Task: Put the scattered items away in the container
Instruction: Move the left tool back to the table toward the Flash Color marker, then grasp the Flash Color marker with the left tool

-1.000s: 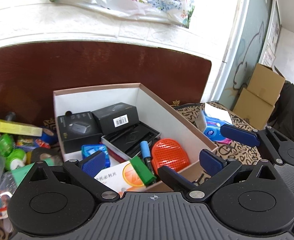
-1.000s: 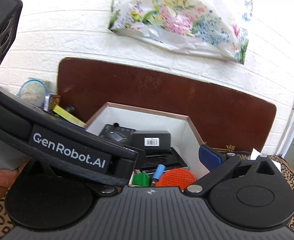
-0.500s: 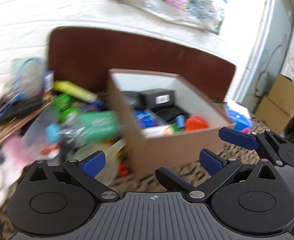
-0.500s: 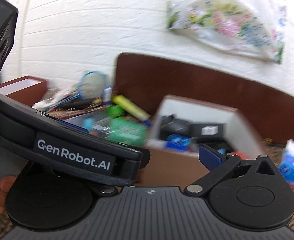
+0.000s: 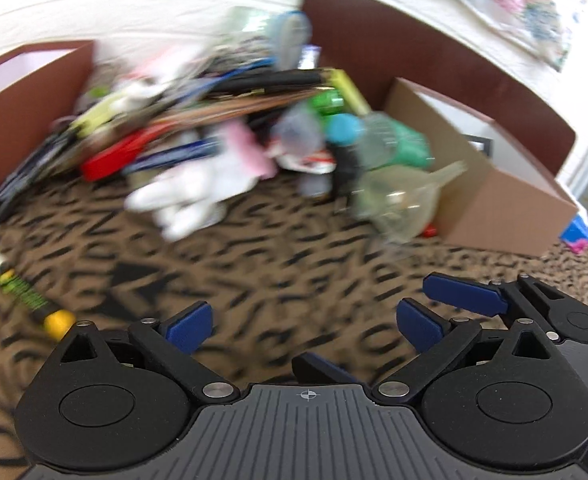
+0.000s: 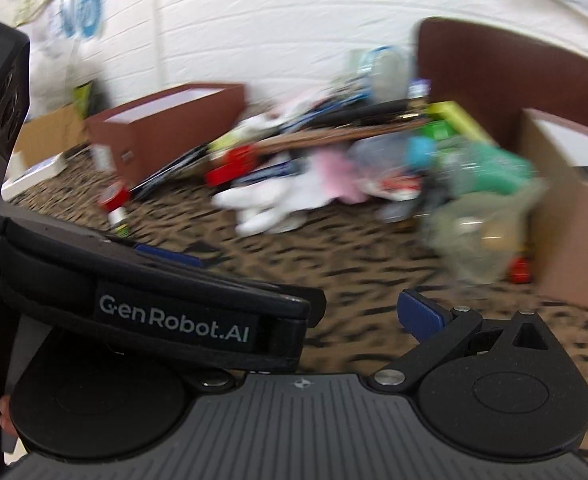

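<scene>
Both views are pretty blurry. The left tool (image 5: 302, 326) is spread wide with nothing in it, over a bare patch of patterned worktop (image 5: 254, 248). The right tool (image 6: 306, 312) looks spread too. The cluttered pile (image 5: 214, 120) sits mid-frame, touching the brown box (image 5: 490, 200) at right. "GenRobot.AI" is readable lower left.

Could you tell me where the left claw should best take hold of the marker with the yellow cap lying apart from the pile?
Grip the marker across the middle of its barrel, coming down from above. It lies flat on the patterned tablecloth, clear of the pile, silver end far-left and yellow cap near-right, so the fingers should probably close across that axis. The left claw is open wide enough.
</scene>
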`<state>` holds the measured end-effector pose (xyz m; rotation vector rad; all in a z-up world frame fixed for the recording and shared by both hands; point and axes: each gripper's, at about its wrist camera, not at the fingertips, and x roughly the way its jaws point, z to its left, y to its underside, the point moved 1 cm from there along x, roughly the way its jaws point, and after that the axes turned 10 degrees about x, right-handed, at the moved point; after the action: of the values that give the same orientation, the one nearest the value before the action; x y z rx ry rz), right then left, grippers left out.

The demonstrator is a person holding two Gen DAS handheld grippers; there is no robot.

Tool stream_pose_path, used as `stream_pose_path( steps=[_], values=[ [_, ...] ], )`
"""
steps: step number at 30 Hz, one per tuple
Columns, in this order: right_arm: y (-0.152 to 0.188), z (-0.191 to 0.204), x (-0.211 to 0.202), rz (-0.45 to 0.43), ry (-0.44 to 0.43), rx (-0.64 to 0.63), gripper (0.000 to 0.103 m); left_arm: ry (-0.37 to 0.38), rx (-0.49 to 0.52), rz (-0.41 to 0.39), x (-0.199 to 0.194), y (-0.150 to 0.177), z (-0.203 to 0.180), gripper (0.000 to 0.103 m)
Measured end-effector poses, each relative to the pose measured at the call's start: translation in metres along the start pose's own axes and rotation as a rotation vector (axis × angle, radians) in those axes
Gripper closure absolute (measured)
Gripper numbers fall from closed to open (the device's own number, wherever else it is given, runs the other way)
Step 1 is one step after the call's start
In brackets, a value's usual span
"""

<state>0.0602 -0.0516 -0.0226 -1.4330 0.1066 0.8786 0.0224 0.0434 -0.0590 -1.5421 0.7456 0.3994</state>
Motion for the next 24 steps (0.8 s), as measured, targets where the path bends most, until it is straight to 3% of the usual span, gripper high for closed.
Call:
stream_pose_path(
  steps=[6,13,20,24],
  values=[
    [0.005,0.048,0.029,0.040,-0.062,-0.096,0.000,-0.127,-0.105,-0.015,-0.027,0.015,0.057,0.003],
    [0.004,0.086,0.057,0.078,-0.111,-0.164,0.004,-0.205,-0.256,0.024,-0.029,0.024,0.122,0.018],
    [0.005,0.110,0.084,0.135,-0.130,-0.239,0.031,-0.202,-0.293,0.031,-0.023,0.022,0.152,0.031],
    [0.002,0.120,0.094,0.144,-0.153,-0.258,0.038,-0.211,-0.304,0.036,-0.017,0.018,0.160,0.037]
  ],
)
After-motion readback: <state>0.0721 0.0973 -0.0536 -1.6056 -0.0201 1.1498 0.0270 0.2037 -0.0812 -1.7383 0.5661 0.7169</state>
